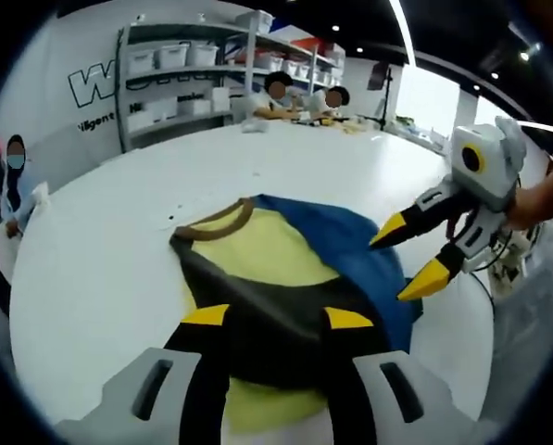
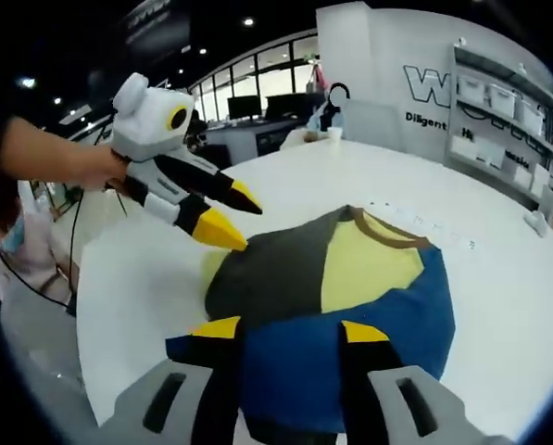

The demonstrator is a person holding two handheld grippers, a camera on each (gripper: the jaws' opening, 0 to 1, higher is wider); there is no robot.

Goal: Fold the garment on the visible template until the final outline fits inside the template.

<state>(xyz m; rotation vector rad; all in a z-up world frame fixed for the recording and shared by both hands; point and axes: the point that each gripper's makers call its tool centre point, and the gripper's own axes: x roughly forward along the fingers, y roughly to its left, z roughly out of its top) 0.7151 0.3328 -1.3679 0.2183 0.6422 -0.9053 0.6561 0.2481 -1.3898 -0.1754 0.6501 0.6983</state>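
Observation:
A colour-block shirt in yellow, dark grey and blue with a brown collar lies partly folded on the white table. In the left gripper view my left gripper hovers open over the shirt's dark grey part, nothing between its yellow tips. My right gripper comes in from the right, open, above the blue edge. In the right gripper view the shirt spreads ahead, my right gripper is open over its blue part, and the left gripper hangs open over the grey corner. I make out no template outline.
Shelving with white bins stands behind the table, where people sit at the far edge. Another person is at the left rim. A hand and forearm hold the left gripper. Bare tabletop surrounds the shirt.

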